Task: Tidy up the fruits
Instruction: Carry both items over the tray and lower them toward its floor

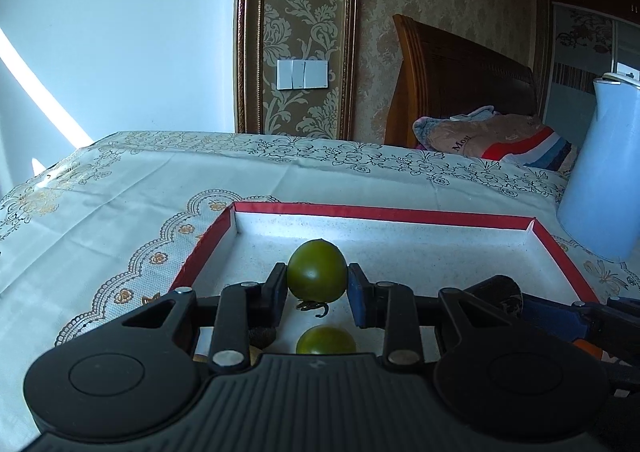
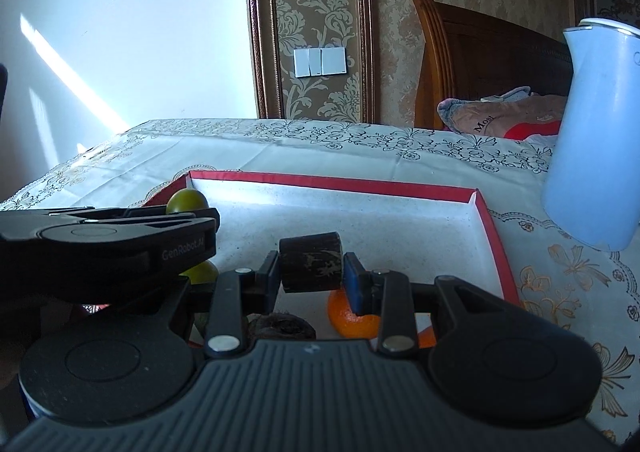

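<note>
In the left wrist view my left gripper [image 1: 318,286] is shut on a green tomato [image 1: 316,266], held above the white floor of a red-rimmed tray [image 1: 384,213]. A second green tomato [image 1: 326,340] lies in the tray below it. My right gripper [image 2: 311,276] is shut on a dark brown cylindrical piece [image 2: 310,254] over the same tray [image 2: 332,182]. Under it lie an orange [image 2: 352,320] and a dark wrinkled fruit [image 2: 280,326]. The left gripper [image 2: 108,240] shows at the left of the right wrist view with its green tomato [image 2: 187,201].
A tall pale blue jug [image 1: 600,172] stands on the patterned tablecloth [image 1: 140,180] just right of the tray; it also shows as the jug [image 2: 596,140] in the right wrist view. Beyond the table's far edge are a wooden headboard and bedding. Cloth left of the tray is bare.
</note>
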### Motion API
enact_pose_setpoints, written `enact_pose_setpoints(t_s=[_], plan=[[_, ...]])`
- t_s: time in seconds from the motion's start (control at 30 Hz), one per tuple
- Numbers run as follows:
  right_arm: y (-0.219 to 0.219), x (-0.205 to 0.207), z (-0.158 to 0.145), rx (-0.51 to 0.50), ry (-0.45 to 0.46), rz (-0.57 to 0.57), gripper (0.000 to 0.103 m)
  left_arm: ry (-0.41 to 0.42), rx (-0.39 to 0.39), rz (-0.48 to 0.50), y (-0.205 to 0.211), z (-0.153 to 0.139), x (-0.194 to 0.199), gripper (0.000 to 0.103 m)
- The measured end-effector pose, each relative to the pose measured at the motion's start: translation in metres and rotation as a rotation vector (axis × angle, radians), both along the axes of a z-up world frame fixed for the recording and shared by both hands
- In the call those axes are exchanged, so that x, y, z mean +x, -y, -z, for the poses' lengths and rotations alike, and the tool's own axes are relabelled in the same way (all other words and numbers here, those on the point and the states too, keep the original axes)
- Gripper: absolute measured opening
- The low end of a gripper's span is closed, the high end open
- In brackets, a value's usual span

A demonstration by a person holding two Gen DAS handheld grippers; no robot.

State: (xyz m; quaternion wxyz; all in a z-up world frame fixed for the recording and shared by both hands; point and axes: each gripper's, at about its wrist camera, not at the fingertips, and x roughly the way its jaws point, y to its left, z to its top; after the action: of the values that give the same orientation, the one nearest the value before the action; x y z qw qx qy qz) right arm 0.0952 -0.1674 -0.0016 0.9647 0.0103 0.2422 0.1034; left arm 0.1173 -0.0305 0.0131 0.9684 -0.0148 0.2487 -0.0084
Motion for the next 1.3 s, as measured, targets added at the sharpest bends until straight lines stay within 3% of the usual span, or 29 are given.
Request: enact_pose_setpoints(t_s=[0.7,1.17,1.2,1.27,1.3], plan=[[-0.016,0.008,0.014,-0.024,0.002,-0.020,0.032,-0.056,-0.018,-0.025,-0.004,0.018,0.018,0.031],[-0.019,0.006,0.019,-0.030,0.032,-0.001,0.032,-0.022,-0.020,-0.029,-0.005,0.022,0.013,0.032],[-0.019,0.005,0.019,-0.029,0.034,-0.001,0.032,-0.021,-0.022,-0.028,-0.005,0.022,0.013,0.034],[-0.017,0.003,0.019,-0.022,0.036,0.002,0.032,-0.022,-0.030,-0.044,-0.007,0.022,0.012,0.050],[-0.015,0.002,0.018,-0.015,0.036,0.004,0.032,-0.017,-0.038,-0.054,-0.009,0.021,0.011,0.065]])
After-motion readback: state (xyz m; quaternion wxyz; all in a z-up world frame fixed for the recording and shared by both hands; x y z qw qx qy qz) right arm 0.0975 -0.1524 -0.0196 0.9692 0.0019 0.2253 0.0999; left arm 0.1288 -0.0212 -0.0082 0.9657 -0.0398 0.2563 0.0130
